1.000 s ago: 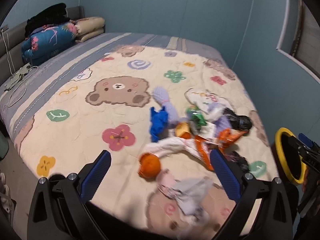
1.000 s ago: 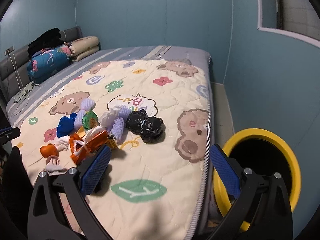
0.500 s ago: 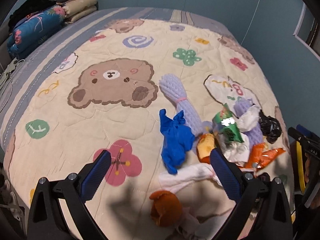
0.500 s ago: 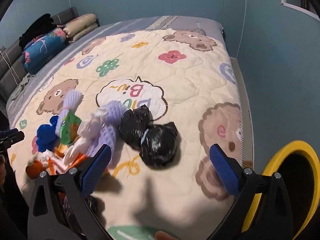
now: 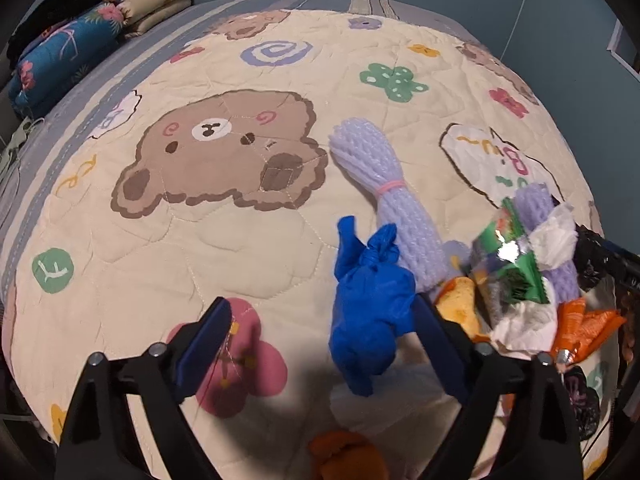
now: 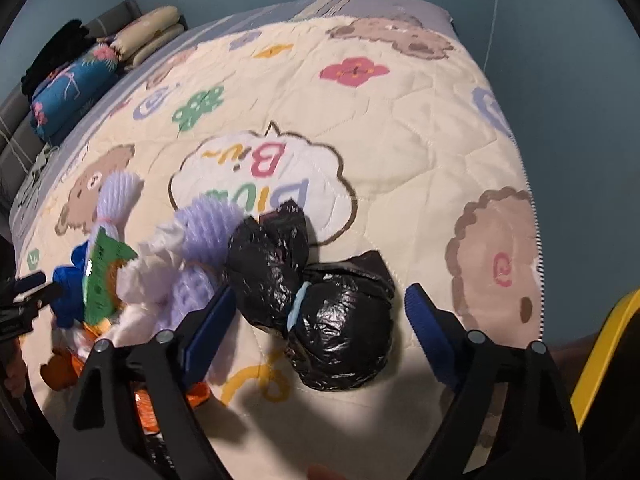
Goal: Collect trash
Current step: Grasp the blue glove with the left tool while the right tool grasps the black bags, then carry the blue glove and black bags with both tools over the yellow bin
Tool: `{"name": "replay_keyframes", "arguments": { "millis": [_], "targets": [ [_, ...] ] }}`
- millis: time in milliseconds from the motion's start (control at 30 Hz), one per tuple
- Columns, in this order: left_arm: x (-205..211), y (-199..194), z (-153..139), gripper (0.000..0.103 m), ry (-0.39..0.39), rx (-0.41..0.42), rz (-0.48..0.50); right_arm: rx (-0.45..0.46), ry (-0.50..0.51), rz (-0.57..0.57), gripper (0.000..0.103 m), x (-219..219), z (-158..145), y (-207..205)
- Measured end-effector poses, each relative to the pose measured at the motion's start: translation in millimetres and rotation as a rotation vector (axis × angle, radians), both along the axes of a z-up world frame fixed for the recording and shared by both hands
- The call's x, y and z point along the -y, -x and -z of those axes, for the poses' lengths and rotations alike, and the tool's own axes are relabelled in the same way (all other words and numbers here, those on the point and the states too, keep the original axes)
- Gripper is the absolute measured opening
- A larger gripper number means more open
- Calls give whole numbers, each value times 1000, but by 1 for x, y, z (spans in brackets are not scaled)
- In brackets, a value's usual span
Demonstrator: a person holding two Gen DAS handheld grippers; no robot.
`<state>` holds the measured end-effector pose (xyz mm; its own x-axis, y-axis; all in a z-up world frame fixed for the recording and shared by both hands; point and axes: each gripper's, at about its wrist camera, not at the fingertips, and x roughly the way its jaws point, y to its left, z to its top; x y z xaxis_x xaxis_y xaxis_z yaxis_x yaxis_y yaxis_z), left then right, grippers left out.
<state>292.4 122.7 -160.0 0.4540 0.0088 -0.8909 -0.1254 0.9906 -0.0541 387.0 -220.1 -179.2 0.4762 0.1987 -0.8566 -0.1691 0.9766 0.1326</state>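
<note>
A pile of trash lies on the patterned quilt (image 5: 248, 248). In the left wrist view my left gripper (image 5: 320, 340) is open, with a crumpled blue glove (image 5: 370, 304) between its fingers, close to the right one. Beside it lie a lilac foam net (image 5: 380, 184), a green wrapper (image 5: 508, 260), white tissue (image 5: 556, 236) and an orange wrapper (image 5: 584, 324). In the right wrist view my right gripper (image 6: 316, 328) is open just above two black knotted bags (image 6: 340, 320), (image 6: 268, 264). The glove (image 6: 68, 288) and green wrapper (image 6: 102, 280) show at the left.
A yellow-rimmed bin (image 6: 600, 360) stands off the bed's right edge. Folded blankets and pillows (image 5: 72, 48) lie at the head of the bed. An orange scrap (image 5: 344, 456) lies under the left gripper. Blue walls close in behind and to the right.
Both grippers have come down and forward toward the bed. The left now has the blue glove between its fingers; the right is over the black bags. Both stay open.
</note>
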Motion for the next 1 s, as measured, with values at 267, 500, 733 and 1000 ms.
{"name": "replay_keyframes", "arguments": {
  "millis": [267, 500, 733, 1000],
  "targets": [
    [14, -2, 22, 39, 42, -43, 71, -35, -3, -26, 53, -1, 13, -3],
    [16, 6, 18, 18, 58, -3, 108, -16, -9, -49, 40, -6, 10, 5],
    [2, 24, -9, 16, 147, 114, 91, 67, -76, -28, 38, 7, -12, 17],
    [-14, 44, -43, 15, 167, 287, 45, 185, -161, -22, 38, 22, -54, 50]
  ]
}}
